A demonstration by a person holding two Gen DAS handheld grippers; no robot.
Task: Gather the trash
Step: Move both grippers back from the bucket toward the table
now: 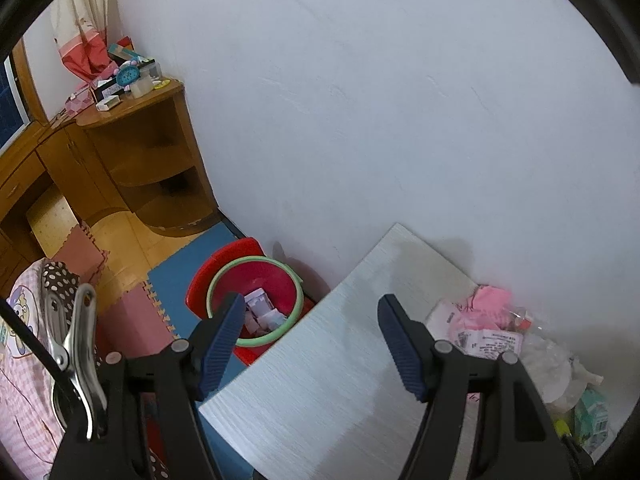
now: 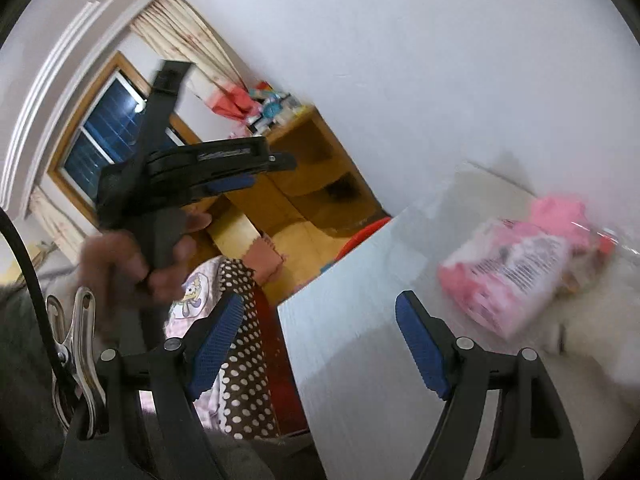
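Between pickups: both grippers hang empty over a pale wood-grain desk (image 1: 320,360) as a person clears litter into a bin. The left gripper (image 1: 312,344) has its jaws apart with nothing between them, poised over the desk's near-left edge; the right gripper (image 2: 320,344) is likewise agape and empty, its view blurred. The trash (image 1: 496,328), a heap of pink wrappers, a printed packet and crumpled clear plastic, lies at the desk's far right corner against the white wall (image 1: 380,100). Off the desk's left edge, on the floor, stands a red bin (image 1: 256,300) with a green rim, some paper scraps already inside. The next move likely calls for one gripper to reach right to the heap, close on a single wrapper and carry it left over the desk edge to the bin. Thin plastic may slip or drag neighbours along. A wooden shelf unit (image 1: 148,160) stands far left, clear of that path.
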